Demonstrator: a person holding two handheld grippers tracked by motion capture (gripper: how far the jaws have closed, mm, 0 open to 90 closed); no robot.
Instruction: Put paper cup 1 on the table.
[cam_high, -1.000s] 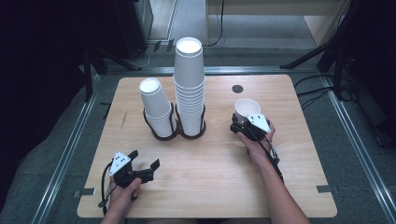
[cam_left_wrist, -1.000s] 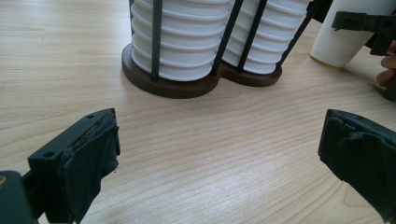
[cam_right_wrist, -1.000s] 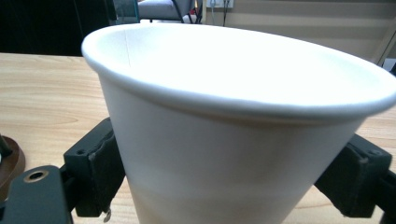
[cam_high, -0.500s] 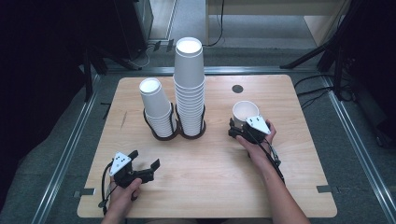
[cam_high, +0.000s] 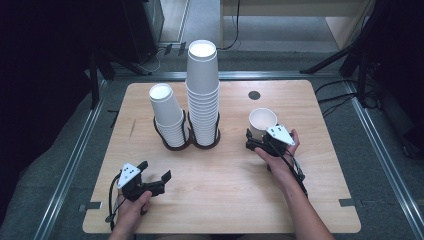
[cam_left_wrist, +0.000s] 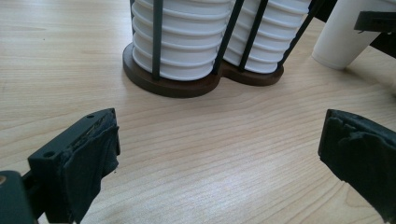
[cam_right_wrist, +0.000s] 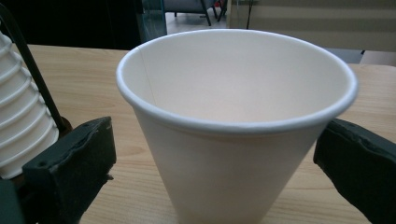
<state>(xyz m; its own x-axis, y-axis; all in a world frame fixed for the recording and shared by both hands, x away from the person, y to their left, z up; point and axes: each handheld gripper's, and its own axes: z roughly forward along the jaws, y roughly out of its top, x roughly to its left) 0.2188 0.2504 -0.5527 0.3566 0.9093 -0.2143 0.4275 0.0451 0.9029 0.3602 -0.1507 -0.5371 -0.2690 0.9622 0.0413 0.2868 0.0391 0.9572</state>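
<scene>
A single white paper cup (cam_high: 262, 119) stands upright on the wooden table (cam_high: 310, 195), right of centre. My right gripper (cam_high: 260, 138) is around it. In the right gripper view the cup (cam_right_wrist: 233, 140) sits between the two black pads (cam_right_wrist: 79, 163), which stand apart from its wall. These jaws have just been opening, and the gripper is open. My left gripper (cam_high: 156, 170) rests low near the table's front left, open and with nothing in it. In the left gripper view its pads (cam_left_wrist: 93, 149) stand wide over bare wood.
A dark twin cup holder (cam_high: 190, 144) at the table's middle carries a tall stack of white cups (cam_high: 202, 85) and a shorter stack (cam_high: 167, 112). In the left gripper view the holder (cam_left_wrist: 187, 86) is straight ahead. A small dark round hole (cam_high: 254, 95) lies behind the single cup.
The right gripper's jaws have spread away from the cup, which now stands free on the table. The left gripper has not moved.
</scene>
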